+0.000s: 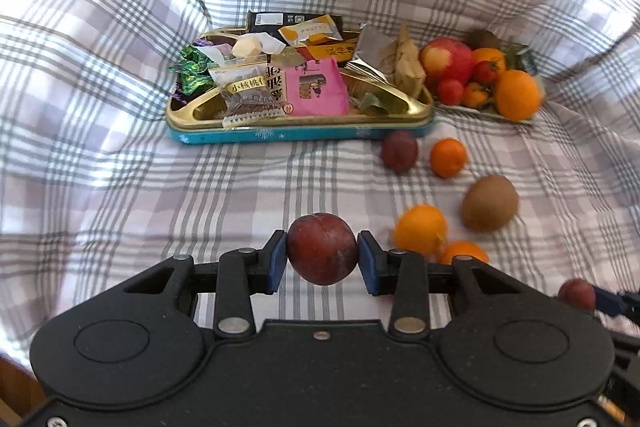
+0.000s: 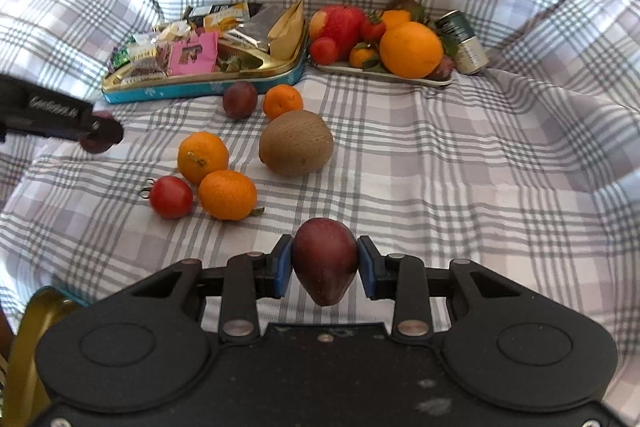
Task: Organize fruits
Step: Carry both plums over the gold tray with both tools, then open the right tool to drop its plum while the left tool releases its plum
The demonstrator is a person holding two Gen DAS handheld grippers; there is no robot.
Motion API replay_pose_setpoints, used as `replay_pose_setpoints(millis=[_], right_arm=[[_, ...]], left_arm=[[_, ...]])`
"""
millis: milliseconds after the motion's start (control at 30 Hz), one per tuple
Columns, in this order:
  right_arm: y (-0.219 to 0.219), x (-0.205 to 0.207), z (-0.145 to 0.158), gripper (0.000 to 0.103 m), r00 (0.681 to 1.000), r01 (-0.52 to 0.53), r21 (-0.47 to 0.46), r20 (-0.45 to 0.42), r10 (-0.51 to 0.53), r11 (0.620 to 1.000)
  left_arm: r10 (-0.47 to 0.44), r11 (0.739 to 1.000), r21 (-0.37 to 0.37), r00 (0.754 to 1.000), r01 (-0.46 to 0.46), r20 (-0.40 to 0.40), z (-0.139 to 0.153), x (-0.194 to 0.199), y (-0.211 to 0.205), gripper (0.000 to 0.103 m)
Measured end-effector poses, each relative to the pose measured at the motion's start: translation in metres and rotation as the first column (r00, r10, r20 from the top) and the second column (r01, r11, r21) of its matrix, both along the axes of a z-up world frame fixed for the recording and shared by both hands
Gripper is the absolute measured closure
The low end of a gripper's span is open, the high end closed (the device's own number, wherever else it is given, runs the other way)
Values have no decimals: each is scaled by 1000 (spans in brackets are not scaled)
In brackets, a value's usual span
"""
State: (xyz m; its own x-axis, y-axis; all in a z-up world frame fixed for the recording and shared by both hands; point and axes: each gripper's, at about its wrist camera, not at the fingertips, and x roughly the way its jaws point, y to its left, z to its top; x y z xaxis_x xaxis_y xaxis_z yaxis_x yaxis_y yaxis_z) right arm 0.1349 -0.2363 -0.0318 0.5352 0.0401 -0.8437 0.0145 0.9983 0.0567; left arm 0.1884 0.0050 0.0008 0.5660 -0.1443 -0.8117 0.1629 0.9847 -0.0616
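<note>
My left gripper (image 1: 322,254) is shut on a dark red plum (image 1: 322,247), held above the checked cloth. My right gripper (image 2: 325,261) is shut on another dark red plum (image 2: 325,259); that plum also shows at the right edge of the left wrist view (image 1: 577,294). Loose on the cloth lie a third plum (image 2: 240,99), three mandarins (image 2: 283,101) (image 2: 203,157) (image 2: 227,194), a kiwi (image 2: 296,142) and a cherry tomato (image 2: 171,197). A fruit plate (image 2: 384,74) at the back holds an apple (image 2: 340,23), a large orange (image 2: 411,49) and small fruits.
A blue and gold tin tray (image 2: 200,89) full of wrapped snacks stands at the back left, touching the fruit plate. A green can (image 2: 466,43) lies behind the plate. The cloth rises in folds on all sides. A gold rim (image 2: 28,339) shows at the lower left.
</note>
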Motion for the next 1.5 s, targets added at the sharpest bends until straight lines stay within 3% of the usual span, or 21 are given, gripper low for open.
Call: replay_pose_setpoints(millis=[333, 833, 1067, 1333, 1500], right_arm=[[-8, -68, 27, 68, 998, 63, 65, 14, -64, 996], [4, -154, 31, 67, 995, 101, 158, -39, -96, 982], [11, -171, 36, 67, 997, 81, 182, -34, -76, 980], [11, -176, 30, 67, 995, 76, 189, -80, -62, 979], [2, -176, 26, 67, 990, 103, 176, -113, -84, 979]], left_arm=[[-19, 1000, 6, 1000, 19, -13, 18, -78, 3, 55], [-36, 999, 17, 991, 39, -132, -12, -155, -9, 55], [-23, 998, 61, 991, 31, -133, -19, -180, -16, 55], [-5, 997, 72, 986, 18, -169, -29, -186, -22, 55], [-5, 995, 96, 989, 20, -148, -27, -192, -28, 55]])
